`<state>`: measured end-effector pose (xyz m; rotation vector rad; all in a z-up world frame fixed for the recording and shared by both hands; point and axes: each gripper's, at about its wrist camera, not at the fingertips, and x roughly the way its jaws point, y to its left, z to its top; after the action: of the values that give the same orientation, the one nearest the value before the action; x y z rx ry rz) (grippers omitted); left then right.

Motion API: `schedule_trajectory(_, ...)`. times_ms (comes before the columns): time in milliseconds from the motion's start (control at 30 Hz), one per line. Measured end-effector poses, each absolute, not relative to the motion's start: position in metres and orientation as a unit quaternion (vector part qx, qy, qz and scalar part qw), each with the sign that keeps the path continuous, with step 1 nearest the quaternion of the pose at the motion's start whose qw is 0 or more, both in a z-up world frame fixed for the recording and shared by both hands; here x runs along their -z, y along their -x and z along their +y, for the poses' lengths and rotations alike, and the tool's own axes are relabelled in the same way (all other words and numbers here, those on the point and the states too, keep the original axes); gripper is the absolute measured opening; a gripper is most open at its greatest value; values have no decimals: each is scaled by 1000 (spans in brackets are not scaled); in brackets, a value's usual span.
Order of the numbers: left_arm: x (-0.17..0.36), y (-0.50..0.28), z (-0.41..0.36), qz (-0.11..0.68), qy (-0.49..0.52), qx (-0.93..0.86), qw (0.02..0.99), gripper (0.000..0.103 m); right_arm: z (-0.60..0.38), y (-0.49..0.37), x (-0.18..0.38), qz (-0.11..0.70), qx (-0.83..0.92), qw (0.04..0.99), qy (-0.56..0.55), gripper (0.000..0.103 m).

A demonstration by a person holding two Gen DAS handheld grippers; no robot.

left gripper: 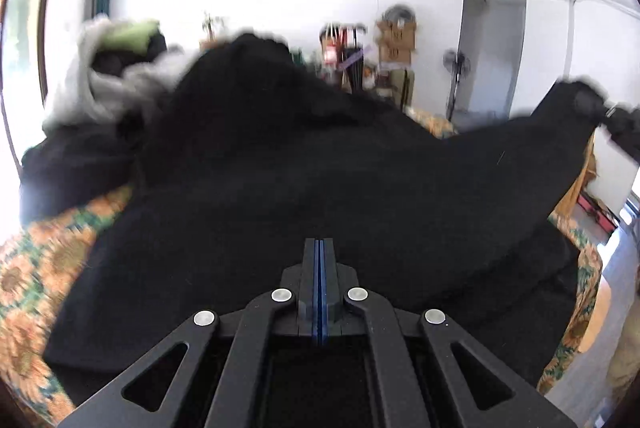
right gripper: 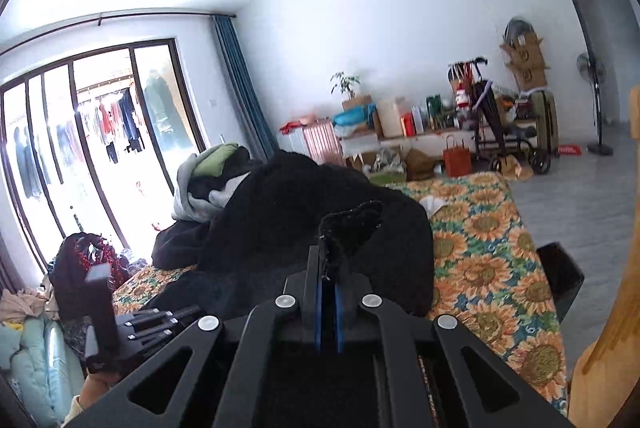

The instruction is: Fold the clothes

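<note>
A big black garment [left gripper: 320, 155] lies heaped over a sunflower-print cover [left gripper: 36, 268]. My left gripper [left gripper: 319, 244] is shut, its tips pressed into the cloth's near edge; the pinch itself is lost against the black fabric. In the right wrist view my right gripper [right gripper: 328, 260] is shut on a corner of the black garment [right gripper: 300, 220], and a tuft sticks up past the pads. That held corner shows raised at the far right of the left wrist view, by the right gripper [left gripper: 592, 107]. The left gripper [right gripper: 192, 312] appears low at the left.
A pile of grey, green and dark clothes [right gripper: 208, 179] sits behind the garment. The sunflower cover [right gripper: 488, 248] lies bare to the right. A black box [right gripper: 560, 276] and a wooden post [right gripper: 608, 348] stand right. A cluttered shelf [right gripper: 400, 131] and a fan [right gripper: 596, 107] line the far wall.
</note>
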<state>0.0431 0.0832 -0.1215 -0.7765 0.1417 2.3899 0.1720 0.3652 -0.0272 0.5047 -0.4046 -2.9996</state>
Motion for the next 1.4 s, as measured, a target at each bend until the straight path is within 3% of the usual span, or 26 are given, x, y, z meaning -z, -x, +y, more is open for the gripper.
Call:
schedule_trajectory(400, 140, -44, 77, 15, 300, -905, 300, 1, 325, -130, 12, -108, 972, 98, -185, 6)
schedule_trajectory(633, 144, -50, 69, -19, 294, -907, 301, 1, 249, -73, -12, -60, 964, 158, -206, 5)
schedule_trajectory(933, 149, -66, 60, -45, 255, -916, 308, 1, 143, -15, -46, -66, 932, 283, -219, 5)
schedule_trajectory(1067, 150, -67, 52, -71, 239, -911, 328, 1, 115, -5, -37, -68, 914, 323, -238, 5)
schedule_trajectory(1300, 151, -70, 36, -106, 236, -891, 373, 1, 106, 34, 11, -55, 897, 309, -313, 5)
schedule_trajectory(1367, 150, -68, 40, -93, 243, -892, 369, 1, 111, 40, 25, -51, 885, 316, -338, 11)
schedule_trajectory(1400, 150, -67, 40, -90, 245, -892, 368, 1, 114, 38, 31, -45, 877, 323, -352, 23)
